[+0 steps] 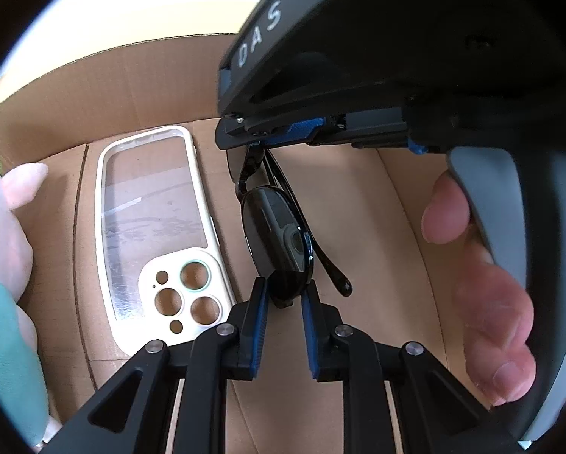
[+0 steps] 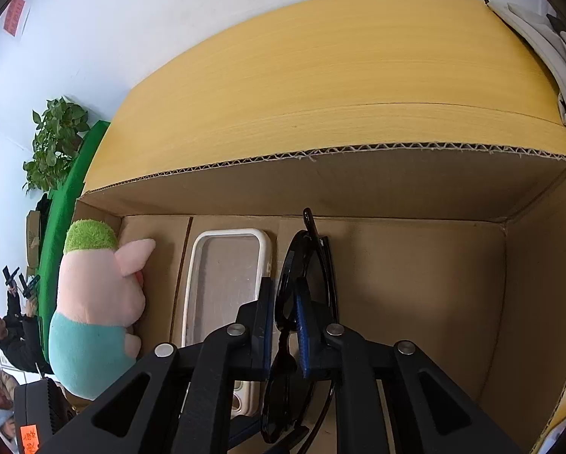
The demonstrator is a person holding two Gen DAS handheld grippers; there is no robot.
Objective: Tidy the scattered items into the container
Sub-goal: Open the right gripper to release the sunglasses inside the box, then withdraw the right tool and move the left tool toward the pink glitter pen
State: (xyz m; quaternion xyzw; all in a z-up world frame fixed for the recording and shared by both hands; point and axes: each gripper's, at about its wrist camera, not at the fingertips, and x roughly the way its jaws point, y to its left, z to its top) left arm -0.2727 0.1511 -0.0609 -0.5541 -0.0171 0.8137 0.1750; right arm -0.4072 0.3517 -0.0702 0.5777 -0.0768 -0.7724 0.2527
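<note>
Sunglasses (image 1: 279,234) hang folded inside the cardboard box (image 2: 396,185), low over its floor, w/ both grippers on them. Right gripper (image 2: 284,325) pinches them near the bridge, between the lenses: right wrist view shows its blue pads tight on the frame, one lens ahead of the tips and the other below. Left gripper (image 1: 284,299) sits at the bottom lens edge, pads just either side of the rim; looks like a light pinch, tho whether both pads touch I can't tell.

Prob reason for the 2-gripper hold: glasses are thin and floppy, so one grip carries them and the other steadies the free end so they go down flat, no swing.

Phone case (image 1: 158,227) lies flat on the box floor just left of the glasses, camera cutouts toward the left wrist cam. Plush toy (image 2: 93,310) (pink body, green top, teal bottom) rests against the left wall of the box, beside the case. So 2 items look stowed and the glasses are 3rd, going into the bare floor strip to the right of the case. Box stands on the yellow wood surface (image 2: 339,75).
</note>
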